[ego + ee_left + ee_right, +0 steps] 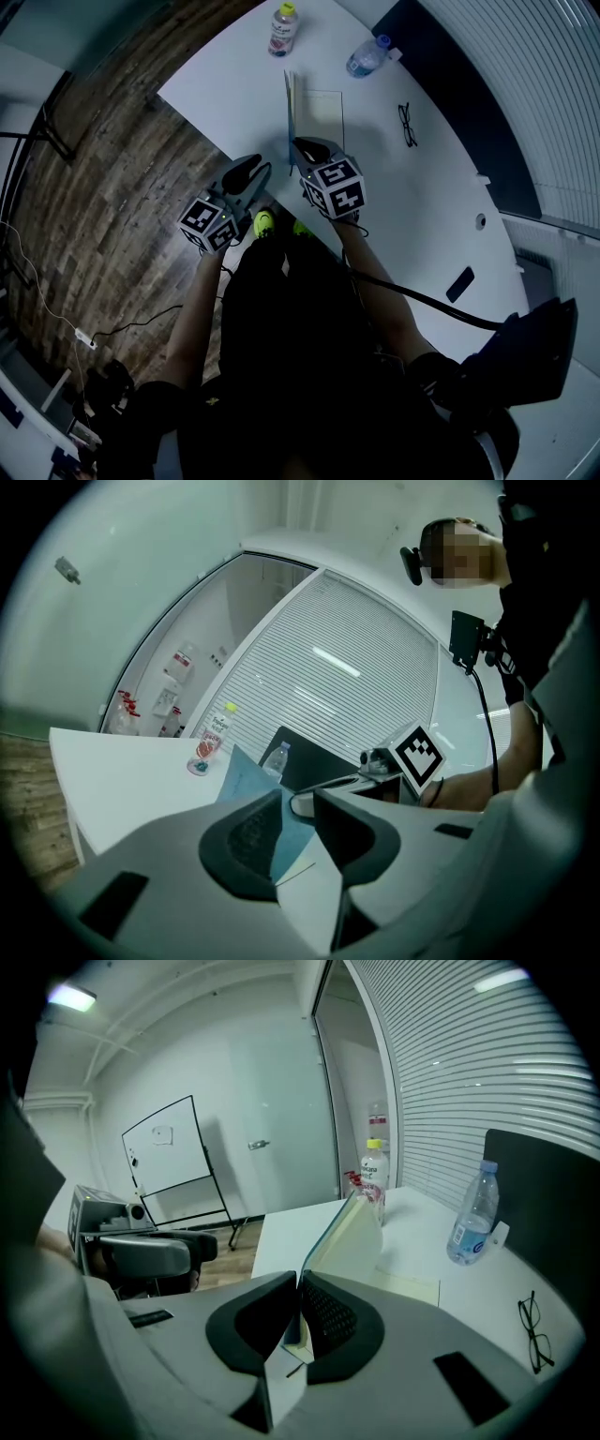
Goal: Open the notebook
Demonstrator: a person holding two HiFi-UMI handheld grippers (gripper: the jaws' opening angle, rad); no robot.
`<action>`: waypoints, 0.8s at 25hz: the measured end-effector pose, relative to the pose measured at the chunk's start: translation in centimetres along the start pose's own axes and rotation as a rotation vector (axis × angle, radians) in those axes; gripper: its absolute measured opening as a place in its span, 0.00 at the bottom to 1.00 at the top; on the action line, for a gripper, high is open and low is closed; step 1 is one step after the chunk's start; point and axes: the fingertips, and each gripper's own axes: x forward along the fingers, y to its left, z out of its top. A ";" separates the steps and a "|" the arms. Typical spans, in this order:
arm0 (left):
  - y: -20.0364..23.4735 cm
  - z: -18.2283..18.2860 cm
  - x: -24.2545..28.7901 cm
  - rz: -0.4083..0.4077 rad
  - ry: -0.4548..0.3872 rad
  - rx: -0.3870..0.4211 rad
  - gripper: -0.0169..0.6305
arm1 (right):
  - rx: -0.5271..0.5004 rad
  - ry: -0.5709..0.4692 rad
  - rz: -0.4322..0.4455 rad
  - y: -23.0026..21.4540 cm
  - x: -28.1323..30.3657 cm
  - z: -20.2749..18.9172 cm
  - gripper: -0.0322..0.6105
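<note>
Right gripper (298, 1283) was clamped on the near edge of the notebook (361, 1232) cover. Cover was raised roughly upright, pages lay flat on the white table (422, 187). Left gripper (298, 808) jaws were parted and empty, near the table edge.

the table (441, 178) has a smooth white top with a matt finish and a faint sheen. the floor (103, 169) shows wood planks with strong dark grain. the notebook (361, 1232) has a thin, smooth blue card cover and matt cream paper leaves. the yellow-capped bottle (283, 30) and the blue-capped bottle (367, 56) are clear glossy plastic. the left gripper (298, 803) and right gripper (298, 1283) have matt grey moulded plastic shells, with dark, rubbery-looking pads (328, 1316) stippled in fine dots.
</note>
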 end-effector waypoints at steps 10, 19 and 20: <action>1.0 0.1 -1.3 0.018 -0.012 -0.008 0.18 | -0.006 0.014 0.025 1.5 1.5 0.4 0.10; 1.9 0.2 -1.8 0.036 -0.031 -0.022 0.18 | -0.007 0.033 0.065 2.8 2.8 0.4 0.10; 1.9 0.3 -1.9 0.038 -0.034 -0.023 0.18 | -0.008 0.037 0.071 3.0 3.0 0.5 0.10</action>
